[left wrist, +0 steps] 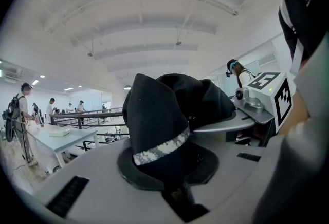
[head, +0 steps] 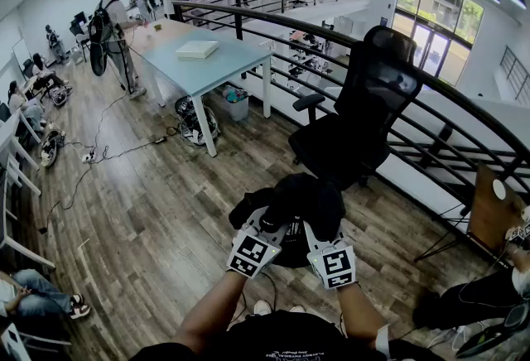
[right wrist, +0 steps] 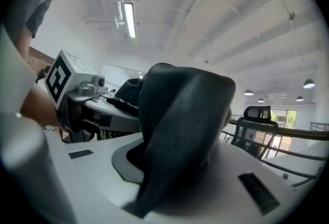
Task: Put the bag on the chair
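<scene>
Bag, black, hangs just before the chair, its fabric pinched in the fingers of your left gripper and right gripper alike, so the chair lies ahead, beyond both.

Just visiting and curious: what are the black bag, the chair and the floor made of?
The bag: soft matte black fabric, probably; it folds and slumps, with a grey camouflage webbing band. The chair: apparently black plastic frame, back perhaps mesh, slight sheen. The floor: wood planks or laminate; grain and seams show.
</scene>
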Demonstrator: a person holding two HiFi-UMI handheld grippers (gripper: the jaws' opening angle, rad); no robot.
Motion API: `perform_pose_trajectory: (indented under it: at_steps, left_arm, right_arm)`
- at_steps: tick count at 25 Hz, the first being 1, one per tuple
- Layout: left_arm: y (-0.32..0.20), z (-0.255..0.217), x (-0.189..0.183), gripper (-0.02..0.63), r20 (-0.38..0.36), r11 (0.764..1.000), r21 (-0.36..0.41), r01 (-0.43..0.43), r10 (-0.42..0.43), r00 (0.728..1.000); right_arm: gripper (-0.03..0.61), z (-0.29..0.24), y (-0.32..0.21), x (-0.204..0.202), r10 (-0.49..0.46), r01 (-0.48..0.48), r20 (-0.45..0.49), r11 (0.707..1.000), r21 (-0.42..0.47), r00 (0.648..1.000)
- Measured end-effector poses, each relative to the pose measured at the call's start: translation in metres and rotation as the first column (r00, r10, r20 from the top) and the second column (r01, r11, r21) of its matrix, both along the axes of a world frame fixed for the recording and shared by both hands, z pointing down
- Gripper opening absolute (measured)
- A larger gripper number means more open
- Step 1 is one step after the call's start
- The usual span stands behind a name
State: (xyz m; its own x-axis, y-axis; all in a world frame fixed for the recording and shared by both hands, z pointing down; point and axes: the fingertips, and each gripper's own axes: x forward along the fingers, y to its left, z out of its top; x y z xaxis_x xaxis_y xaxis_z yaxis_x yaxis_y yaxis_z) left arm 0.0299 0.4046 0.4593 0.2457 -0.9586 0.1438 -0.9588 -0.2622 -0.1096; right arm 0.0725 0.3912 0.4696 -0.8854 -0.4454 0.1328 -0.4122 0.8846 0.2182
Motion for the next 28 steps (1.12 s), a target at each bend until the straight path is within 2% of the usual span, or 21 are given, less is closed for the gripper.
perform_pose_trajectory:
  at_steps: [17,28]
  left_arm:
    - [-0.013,-0.023,-0.032,0.057,0.012,0.998,0.053,-0.018,0.018,1.0]
    - [-0.025,-0.028,-0.042,0.057,-0.029,0.998,0.042,-0.044,0.045,0.999]
  right_arm:
    - [0.041,-0.021,-0.013,-0.034,-0.015,0.013,0.036,0.999,0.033,0.999]
    - [0.041,-0.028,-0.025,-0.041,0.031,-0.031,0.005,0.999,0.04,1.0]
